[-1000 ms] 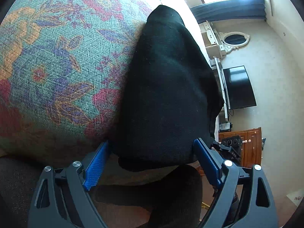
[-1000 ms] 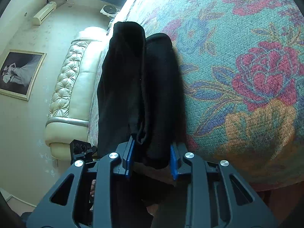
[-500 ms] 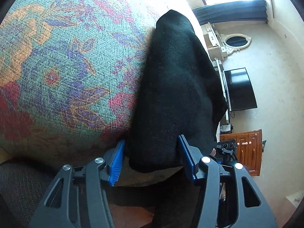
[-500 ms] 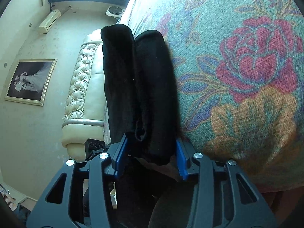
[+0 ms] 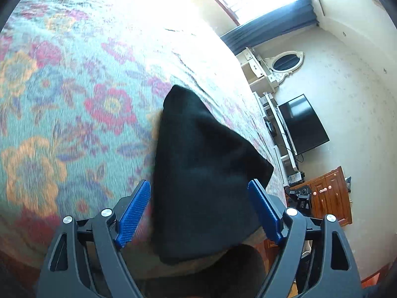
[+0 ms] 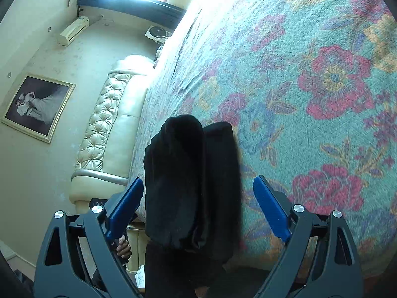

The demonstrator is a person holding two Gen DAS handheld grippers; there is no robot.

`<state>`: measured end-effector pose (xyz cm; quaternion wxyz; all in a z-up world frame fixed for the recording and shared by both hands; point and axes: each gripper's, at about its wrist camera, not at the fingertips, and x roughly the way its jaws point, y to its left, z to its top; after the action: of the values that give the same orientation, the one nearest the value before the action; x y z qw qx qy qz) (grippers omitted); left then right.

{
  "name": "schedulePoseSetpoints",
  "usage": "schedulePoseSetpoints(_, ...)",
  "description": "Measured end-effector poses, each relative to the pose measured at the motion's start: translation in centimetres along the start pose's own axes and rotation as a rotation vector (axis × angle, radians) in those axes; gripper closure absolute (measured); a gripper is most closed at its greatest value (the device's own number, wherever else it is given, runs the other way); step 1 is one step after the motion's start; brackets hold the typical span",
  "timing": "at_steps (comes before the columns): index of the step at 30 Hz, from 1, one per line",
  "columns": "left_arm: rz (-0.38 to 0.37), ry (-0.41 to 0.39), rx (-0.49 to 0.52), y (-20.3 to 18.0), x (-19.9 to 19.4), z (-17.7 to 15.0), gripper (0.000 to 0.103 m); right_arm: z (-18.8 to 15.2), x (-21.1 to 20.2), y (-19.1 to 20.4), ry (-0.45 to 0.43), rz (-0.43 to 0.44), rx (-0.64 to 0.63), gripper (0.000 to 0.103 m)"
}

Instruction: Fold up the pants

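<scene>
Now both wide open: left gripper point(image 5: 199, 211) with blue pads point(image 5: 134, 214) flanking the folded black pants point(image 5: 203, 173), gripping nothing; right gripper point(image 6: 198, 213) likewise spread either side of the pants point(image 6: 191, 183), apart from them. Pants lying on the floral bedspread point(image 6: 310, 87), near its edge.

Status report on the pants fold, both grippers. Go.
Left gripper open, straddling the folded black fabric pants. Right gripper open, pads clear of the cloth. Pants lie folded at the edge of the floral bedspread. Nothing in the way.
</scene>
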<state>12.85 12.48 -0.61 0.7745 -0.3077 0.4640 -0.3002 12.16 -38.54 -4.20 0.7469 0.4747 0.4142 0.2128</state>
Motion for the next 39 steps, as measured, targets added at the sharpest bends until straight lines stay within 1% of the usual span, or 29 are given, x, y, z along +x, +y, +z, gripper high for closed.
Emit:
schedulePoseSetpoints(1, 0.001, 0.018, 0.006, 0.4, 1.1, 1.0, 0.022, 0.8, 1.0, -0.4, 0.012, 0.007, 0.008, 0.013)
schedulePoseSetpoints(2, 0.008, 0.036, 0.005, -0.1, 2.7, 1.7, 0.022, 1.5, 2.0, -0.6, 0.019, 0.010, 0.015, 0.013)
schedulePoseSetpoints(5, 0.018, 0.074, -0.008, 1.5, 6.2, 3.6, 0.022, 3.0, 4.2, -0.7, 0.013, 0.035, 0.001, 0.013)
schedulePoseSetpoints(7, -0.009, 0.095, -0.042, 2.2, 8.3, 4.6, 0.022, 3.9, 5.0, -0.5, -0.003, 0.067, 0.005, 0.013)
schedulePoseSetpoints(8, -0.008, 0.102, -0.055, 2.5, 9.3, 5.1, 0.022, 4.2, 5.4, -0.5, -0.008, 0.077, 0.019, 0.013)
schedulePoseSetpoints(9, -0.013, 0.105, -0.057, 2.5, 10.1, 5.5, 0.022, 4.5, 5.8, -0.7, -0.011, 0.072, 0.030, 0.013)
schedulePoseSetpoints(10, -0.012, 0.114, -0.044, 2.2, 10.9, 5.8, 0.022, 4.8, 6.1, -0.7, -0.012, 0.060, 0.033, 0.013)
schedulePoseSetpoints(12, 0.013, 0.123, 0.011, 1.3, 12.2, 6.4, 0.022, 5.0, 6.9, -0.7, 0.001, 0.043, 0.029, 0.013)
schedulePoseSetpoints(13, 0.017, 0.132, 0.038, 0.9, 12.8, 6.7, 0.022, 5.1, 7.1, -0.6, 0.005, 0.036, 0.026, 0.016)
schedulePoseSetpoints(14, 0.024, 0.144, 0.057, 0.5, 13.3, 6.8, 0.022, 5.0, 7.2, -0.7, 0.010, 0.024, 0.027, 0.026)
schedulePoseSetpoints(15, 0.029, 0.154, 0.068, 0.4, 13.8, 6.9, 0.020, 5.0, 7.5, -0.8, 0.016, 0.003, 0.032, 0.041)
schedulePoseSetpoints(16, 0.029, 0.160, 0.074, 0.3, 14.1, 6.9, 0.018, 5.1, 7.6, -1.2, 0.026, -0.015, 0.041, 0.047)
schedulePoseSetpoints(17, 0.031, 0.161, 0.079, 0.3, 14.2, 6.8, 0.017, 5.0, 7.6, -1.7, 0.034, -0.022, 0.043, 0.057)
schedulePoseSetpoints(18, 0.033, 0.162, 0.083, 0.2, 14.4, 6.9, 0.016, 4.9, 7.5, -2.1, 0.039, -0.024, 0.042, 0.064)
schedulePoseSetpoints(21, 0.036, 0.168, 0.102, -0.3, 15.0, 7.1, 0.016, 4.7, 7.6, -2.8, 0.040, -0.026, 0.047, 0.071)
schedulePoseSetpoints(25, 0.042, 0.160, 0.139, -0.7, 15.5, 7.1, 0.016, 4.8, 8.0, -2.7, 0.038, -0.026, 0.043, 0.072)
schedulePoseSetpoints(26, 0.049, 0.159, 0.153, -0.7, 15.5, 7.2, 0.018, 4.8, 7.9, -2.8, 0.038, -0.024, 0.041, 0.072)
schedulePoseSetpoints(27, 0.066, 0.158, 0.174, -1.0, 15.3, 7.0, 0.034, 4.6, 7.6, -3.0, 0.038, -0.024, 0.040, 0.073)
schedulePoseSetpoints(28, 0.096, 0.166, 0.199, -1.2, 15.7, 7.0, 0.039, 4.6, 7.7, -3.0, 0.039, -0.024, 0.040, 0.073)
schedulePoseSetpoints(29, 0.113, 0.167, 0.219, -1.2, 15.8, 7.0, 0.047, 4.2, 7.1, -3.5, 0.040, -0.025, 0.039, 0.074)
schedulePoseSetpoints(30, 0.114, 0.164, 0.232, -1.2, 15.7, 6.9, 0.051, 4.2, 7.1, -3.5, 0.040, -0.027, 0.037, 0.076)
schedulePoseSetpoints(32, 0.119, 0.155, 0.248, -1.0, 15.6, 6.8, 0.053, 4.1, 6.7, -3.9, 0.042, -0.031, 0.033, 0.077)
schedulePoseSetpoints(35, 0.124, 0.136, 0.250, -0.6, 15.4, 6.4, 0.053, 4.0, 6.8, -3.7, 0.040, -0.029, 0.036, 0.076)
schedulePoseSetpoints(37, 0.127, 0.130, 0.253, -0.8, 15.6, 6.4, 0.052, 4.0, 6.6, -3.8, 0.038, -0.013, 0.041, 0.072)
schedulePoseSetpoints(39, 0.132, 0.129, 0.264, -1.1, 15.7, 6.2, 0.048, 4.0, 6.2, -4.0, 0.044, 0.033, 0.061, 0.063)
